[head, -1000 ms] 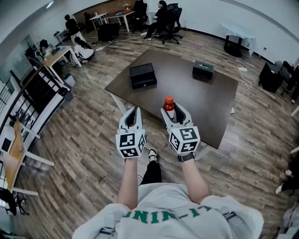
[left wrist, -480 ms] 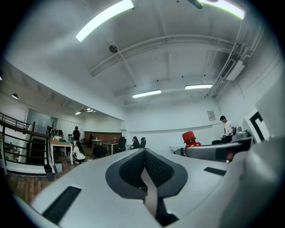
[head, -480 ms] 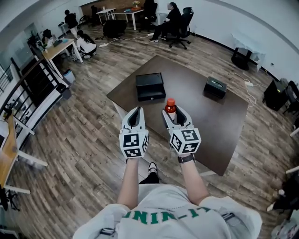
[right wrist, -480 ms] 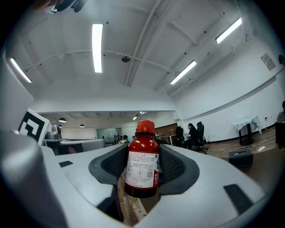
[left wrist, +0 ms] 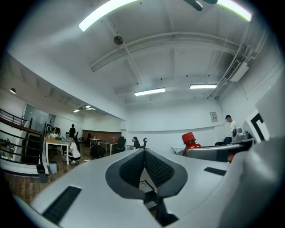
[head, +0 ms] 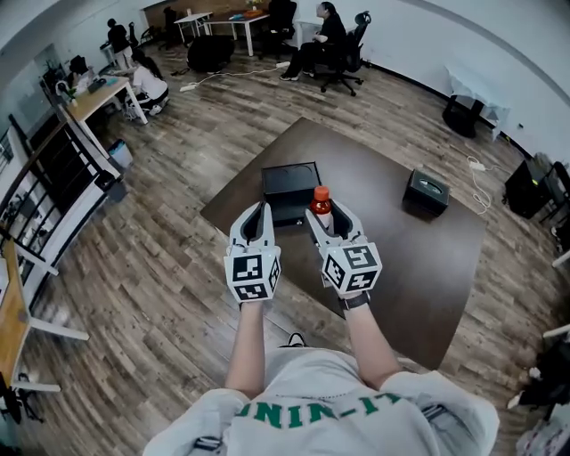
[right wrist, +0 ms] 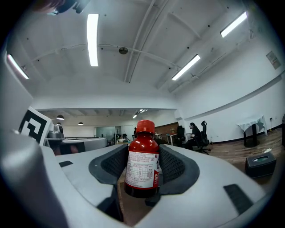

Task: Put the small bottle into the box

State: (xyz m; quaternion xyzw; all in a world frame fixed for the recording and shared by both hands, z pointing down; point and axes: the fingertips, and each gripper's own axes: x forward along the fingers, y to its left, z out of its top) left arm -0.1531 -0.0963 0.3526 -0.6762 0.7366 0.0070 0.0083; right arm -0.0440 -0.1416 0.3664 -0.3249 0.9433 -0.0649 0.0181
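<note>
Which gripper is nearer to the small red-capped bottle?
Right. The right gripper holds the small bottle between its jaws; the left gripper is apart from it, on its left, jaws shut and empty.

Table (head: 392, 258): ctr-R in head view, set cornerwise, near edge just ahead of the person's arms.
- On table, far-L part: box (head: 289, 191).
- On table, far-R part, well apart from box: 2nd box (head: 426, 193).
- Over table's near-L part: right gripper (head: 327, 215), small bottle (head: 321, 205) upright btw its jaws, pads against both sides; bottle's top overlaps box's near-R corner in head view.
- L of right gripper, alongside, near but apart: left gripper (head: 259, 212), tips over table's near-L edge.

Behind table, far end of room: desks (head: 209, 18), office chair (head: 347, 53) w/ seated person (head: 325, 27).
Far L: desk (head: 93, 96), railing (head: 49, 174) nearer along L side.
</note>
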